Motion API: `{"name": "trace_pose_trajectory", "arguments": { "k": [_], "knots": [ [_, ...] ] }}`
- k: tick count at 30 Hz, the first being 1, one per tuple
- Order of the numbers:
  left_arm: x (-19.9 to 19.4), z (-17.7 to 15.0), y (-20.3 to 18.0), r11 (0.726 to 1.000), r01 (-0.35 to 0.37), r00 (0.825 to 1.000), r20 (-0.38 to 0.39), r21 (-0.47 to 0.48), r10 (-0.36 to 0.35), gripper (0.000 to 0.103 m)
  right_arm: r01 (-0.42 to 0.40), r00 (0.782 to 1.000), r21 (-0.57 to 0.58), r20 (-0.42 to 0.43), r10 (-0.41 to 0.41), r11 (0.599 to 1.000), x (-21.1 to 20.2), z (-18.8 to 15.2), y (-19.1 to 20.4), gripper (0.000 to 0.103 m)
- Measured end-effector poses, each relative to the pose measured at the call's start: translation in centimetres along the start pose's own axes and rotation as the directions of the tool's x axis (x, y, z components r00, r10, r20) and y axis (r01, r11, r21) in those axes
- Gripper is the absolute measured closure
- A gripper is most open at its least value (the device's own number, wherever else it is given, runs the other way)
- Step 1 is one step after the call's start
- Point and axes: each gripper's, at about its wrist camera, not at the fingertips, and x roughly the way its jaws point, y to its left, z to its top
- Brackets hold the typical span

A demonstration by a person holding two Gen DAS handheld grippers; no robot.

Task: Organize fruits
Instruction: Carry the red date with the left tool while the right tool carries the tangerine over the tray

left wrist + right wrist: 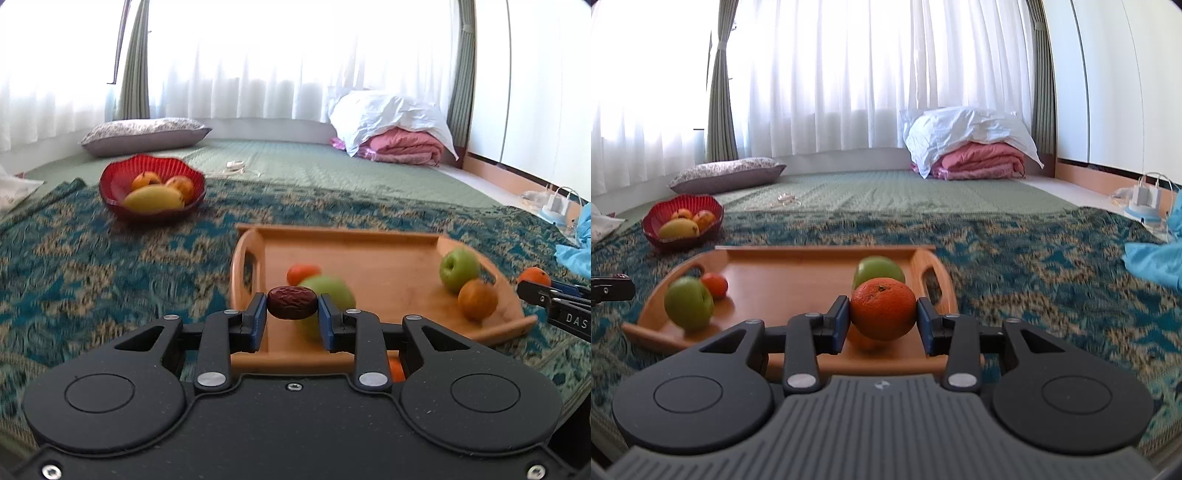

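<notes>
Fruits differ: the date, pinched in the left claw, looks light and soft; the orange, gripped across its middle by the right claw, looks firm, round, likely to roll.

A bedroom or sleeping room in a home

Sheer white curtains with green drapes cover a bright window along the far wall. On the floor lie a green quilted mat, a patterned pillow at far left, and folded pink bedding under a white pillow at far right. A teal woven blanket spreads nearer.
</notes>
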Motion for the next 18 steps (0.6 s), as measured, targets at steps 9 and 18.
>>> {"name": "trace_pose_trajectory", "arguments": {
  "k": [9,18],
  "knots": [
    [2.0,5.4,-0.5,1.000,0.029,1.000,0.008,0.011,-0.029,0.075,-0.016,1.000,0.008,0.011,0.016,1.000,2.1,5.1,0.1,0.060],
    [6.4,9.2,-0.2,0.998,0.059,0.997,-0.049,-0.029,-0.061,0.075,-0.020,0.997,0.066,-0.076,0.025,0.998,6.4,8.4,-1.1,0.060]
  ]
}}
